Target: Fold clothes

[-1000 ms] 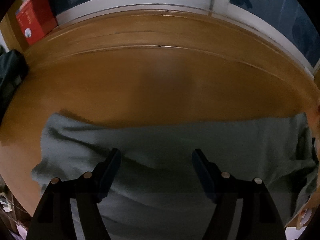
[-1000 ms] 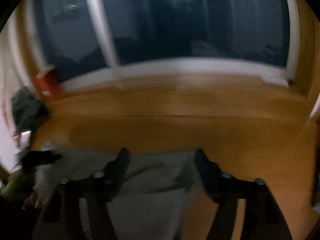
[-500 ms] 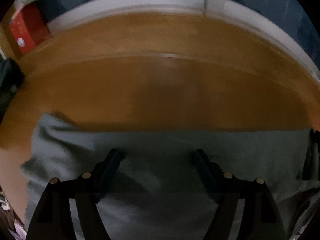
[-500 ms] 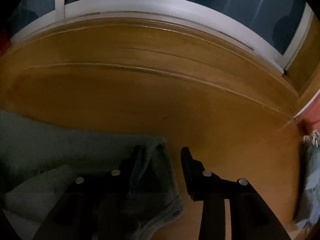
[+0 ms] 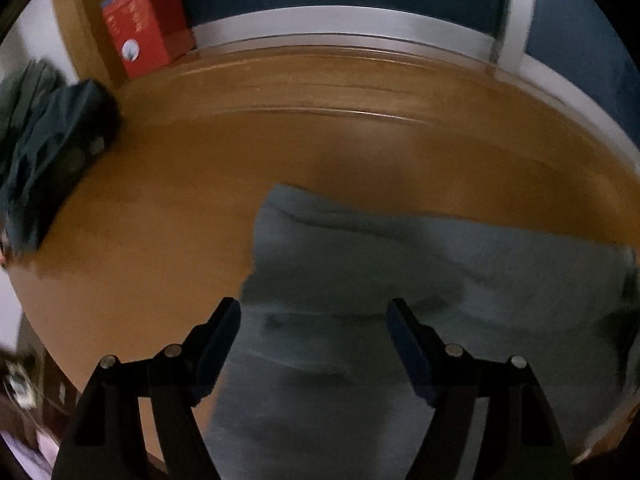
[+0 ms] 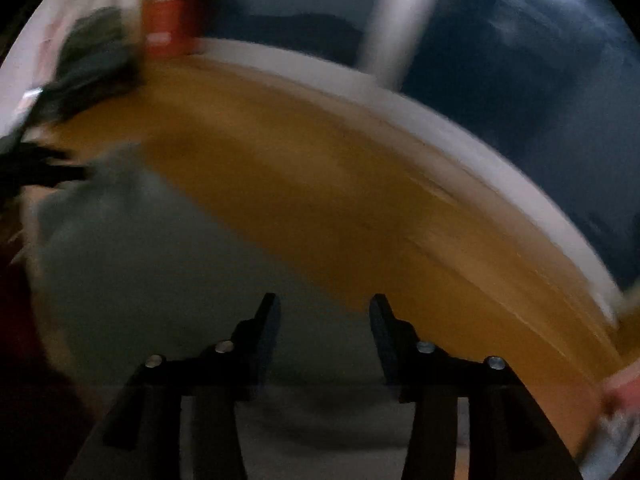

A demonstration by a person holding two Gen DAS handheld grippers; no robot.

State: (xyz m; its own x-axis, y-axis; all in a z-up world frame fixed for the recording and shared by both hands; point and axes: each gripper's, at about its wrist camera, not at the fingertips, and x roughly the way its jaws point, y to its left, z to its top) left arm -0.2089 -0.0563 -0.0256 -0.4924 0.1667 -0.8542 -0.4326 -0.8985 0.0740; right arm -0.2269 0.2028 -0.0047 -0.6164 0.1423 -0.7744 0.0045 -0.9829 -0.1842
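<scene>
Regrasp step, I judge: next move needs an edge pinch for another fold. Grey-green garment lies flat on the wooden table. Left gripper released, spread wide over the garment's left edge. Right gripper opening, nothing pinched, above the garment's far edge.

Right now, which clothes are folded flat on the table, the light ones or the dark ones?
The light grey garment, spread flat below the left gripper. The dark clothes sit bunched at the table's far left.
</scene>
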